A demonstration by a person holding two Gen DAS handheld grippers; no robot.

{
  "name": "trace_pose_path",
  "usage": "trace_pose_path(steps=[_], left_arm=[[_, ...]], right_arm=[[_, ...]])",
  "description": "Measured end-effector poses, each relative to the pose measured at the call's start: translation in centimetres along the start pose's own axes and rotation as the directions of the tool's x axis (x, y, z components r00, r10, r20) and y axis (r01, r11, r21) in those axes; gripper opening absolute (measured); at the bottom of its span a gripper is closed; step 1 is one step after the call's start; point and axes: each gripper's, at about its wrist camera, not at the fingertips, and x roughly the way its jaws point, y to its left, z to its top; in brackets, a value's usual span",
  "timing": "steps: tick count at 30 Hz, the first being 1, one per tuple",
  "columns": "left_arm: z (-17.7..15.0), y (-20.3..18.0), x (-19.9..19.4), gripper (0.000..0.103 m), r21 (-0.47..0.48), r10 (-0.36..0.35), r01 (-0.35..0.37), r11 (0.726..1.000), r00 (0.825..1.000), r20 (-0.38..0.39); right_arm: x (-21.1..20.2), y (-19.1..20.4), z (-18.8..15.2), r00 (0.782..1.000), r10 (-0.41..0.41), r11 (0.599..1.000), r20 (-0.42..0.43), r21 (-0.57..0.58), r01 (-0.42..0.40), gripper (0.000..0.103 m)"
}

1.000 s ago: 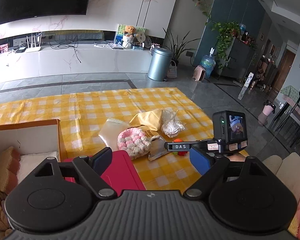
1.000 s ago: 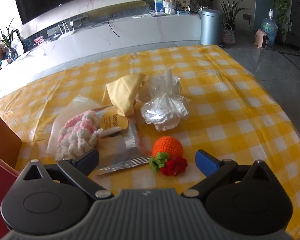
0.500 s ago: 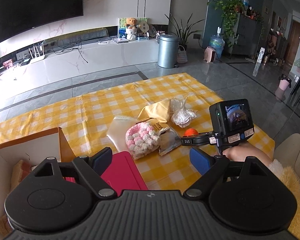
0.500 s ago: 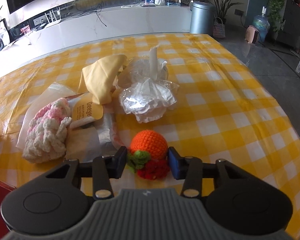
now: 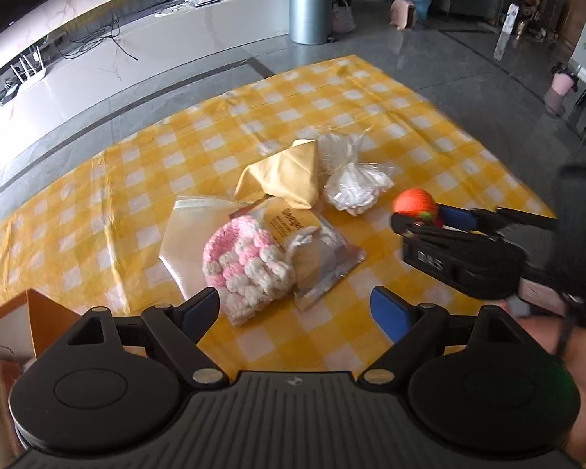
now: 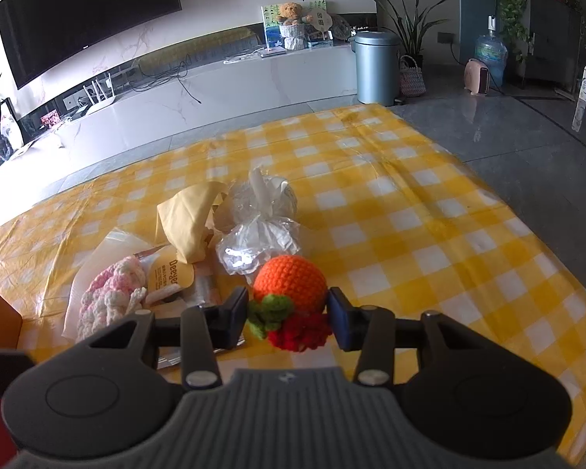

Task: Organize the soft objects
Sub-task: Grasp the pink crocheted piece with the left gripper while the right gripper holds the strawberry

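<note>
My right gripper [image 6: 289, 318] is shut on an orange crocheted ball [image 6: 291, 283] with green and red trim and holds it above the yellow checked cloth [image 6: 429, 234]. The left wrist view shows the ball [image 5: 415, 202] between the right gripper's fingers [image 5: 420, 226]. My left gripper [image 5: 295, 310] is open and empty, just in front of a pink and white crocheted piece [image 5: 246, 262] that lies on clear plastic bags. A yellow cloth [image 5: 289, 176] and a white item in crinkled plastic [image 5: 351, 187] lie behind it.
An orange-edged cardboard box [image 5: 39, 320] stands at the left, its inside mostly hidden. The checked cloth ends at grey floor [image 6: 527, 136] on the right. A grey bin [image 6: 375, 66] and a white TV bench [image 6: 215, 90] stand far behind.
My right gripper closed on the orange ball and lifted it off the cloth. My left gripper moved forward and tilted down toward the pink crocheted piece.
</note>
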Motion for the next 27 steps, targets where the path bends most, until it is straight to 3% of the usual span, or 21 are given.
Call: trace_pose_path(steps=[4, 8, 11, 13, 17, 20, 21, 23, 24, 27], left_arm=[[1.7, 0.3, 4.0, 0.102, -0.016, 0.095, -0.096, 0.995, 0.994, -0.056], [2.5, 0.3, 7.5, 0.102, -0.029, 0.119, -0.123, 0.992, 0.986, -0.115], [2.8, -0.1, 9.9, 0.102, -0.031, 0.196, -0.203, 0.979, 0.969, -0.148], [2.7, -0.3, 11.4, 0.102, -0.009, 0.256, -0.263, 0.965, 0.948, -0.191], [2.7, -0.3, 11.8, 0.103, 0.001, 0.293, -0.298, 0.954, 0.938, -0.185], [2.8, -0.2, 11.8, 0.102, 0.007, 0.311, -0.316, 0.949, 0.93, -0.194], [2.7, -0.1, 11.7, 0.097, 0.003, 0.309, -0.315, 0.949, 0.931, -0.195], [2.6, 0.4, 11.6, 0.061, -0.025, 0.296, -0.307, 0.951, 0.933, -0.204], [2.6, 0.7, 11.6, 0.036, -0.041, 0.293, -0.309, 0.95, 0.93, -0.224], [2.9, 0.3, 11.2, 0.029, 0.016, 0.319, -0.323, 0.946, 0.923, -0.214]], right_arm=[[0.1, 0.8, -0.8, 1.0, 0.017, 0.997, -0.021, -0.077, -0.019, 0.044], [-0.2, 1.1, -0.8, 1.0, -0.018, 0.994, 0.011, -0.112, 0.019, 0.044], [-0.3, 0.8, -0.7, 0.999, 0.029, 0.997, 0.022, -0.079, -0.028, 0.044], [-0.1, 0.7, -0.8, 0.999, 0.042, 0.997, 0.009, -0.07, -0.042, 0.044], [0.2, 0.5, -0.9, 1.0, -0.014, 0.997, -0.003, -0.08, 0.014, 0.044], [0.1, 0.1, -0.9, 1.0, -0.01, 0.998, -0.001, -0.062, 0.01, 0.044], [0.0, 0.1, -0.9, 1.0, -0.007, 0.998, 0.001, -0.058, 0.007, 0.044], [-0.1, 0.1, -0.9, 1.0, -0.005, 0.998, 0.004, -0.062, 0.006, 0.044], [-0.1, 0.2, -0.9, 1.0, -0.003, 0.998, 0.004, -0.064, 0.004, 0.044], [0.6, 0.1, -1.0, 1.0, 0.009, 0.999, -0.016, -0.053, -0.009, 0.044]])
